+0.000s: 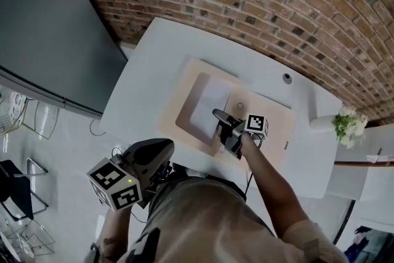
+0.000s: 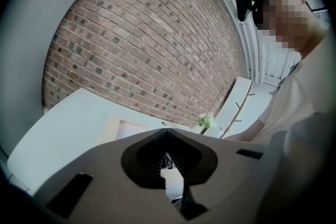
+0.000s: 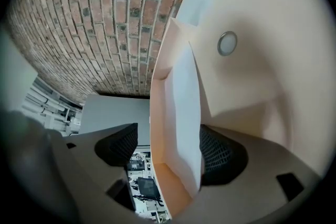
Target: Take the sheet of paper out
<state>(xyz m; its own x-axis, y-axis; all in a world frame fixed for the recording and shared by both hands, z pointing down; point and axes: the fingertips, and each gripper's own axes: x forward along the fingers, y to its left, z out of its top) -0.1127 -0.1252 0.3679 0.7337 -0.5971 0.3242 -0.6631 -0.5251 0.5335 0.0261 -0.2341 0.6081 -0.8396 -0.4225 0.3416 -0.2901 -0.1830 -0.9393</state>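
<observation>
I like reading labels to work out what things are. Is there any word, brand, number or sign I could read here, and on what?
No readable words, brands or numbers in any view.
Marker cube on the left gripper: black-and-white square pattern, no letters.
Second marker cube on the right gripper: the same kind of pattern.
Small dark mark on the white table: too small to read.

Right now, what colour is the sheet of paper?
The sheet of paper is white; right gripper view shows it best.
</observation>
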